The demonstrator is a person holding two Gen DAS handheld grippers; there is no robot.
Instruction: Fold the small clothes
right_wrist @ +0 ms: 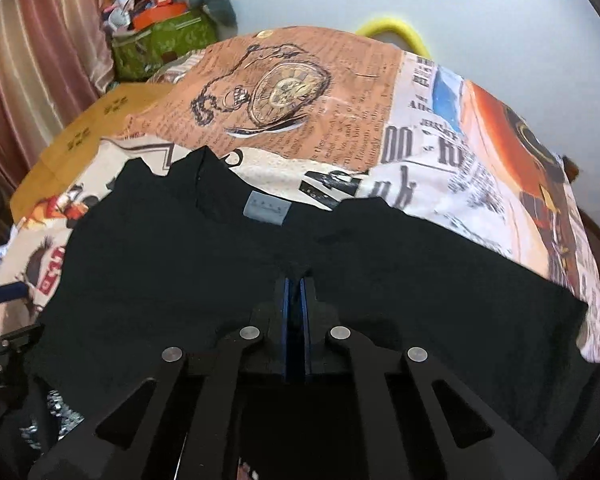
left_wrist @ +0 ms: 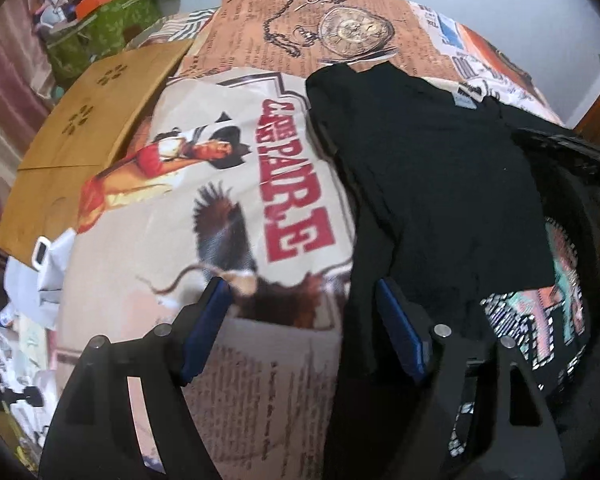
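Right gripper [right_wrist: 296,284] pinches the black shirt [right_wrist: 220,280] mid-cloth — left gripper [left_wrist: 300,300] gapes over its edge.

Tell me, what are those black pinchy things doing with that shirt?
A person is folding a black cotton T-shirt on a table covered with a newspaper-print cloth. The right gripper has its fingers pinched shut on the shirt's fabric. The left gripper is open at the shirt's edge, holding nothing.

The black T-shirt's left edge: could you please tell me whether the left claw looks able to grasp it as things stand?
Probably yes: the left claw is open, with the black T-shirt edge beside its pad and nothing covering it.
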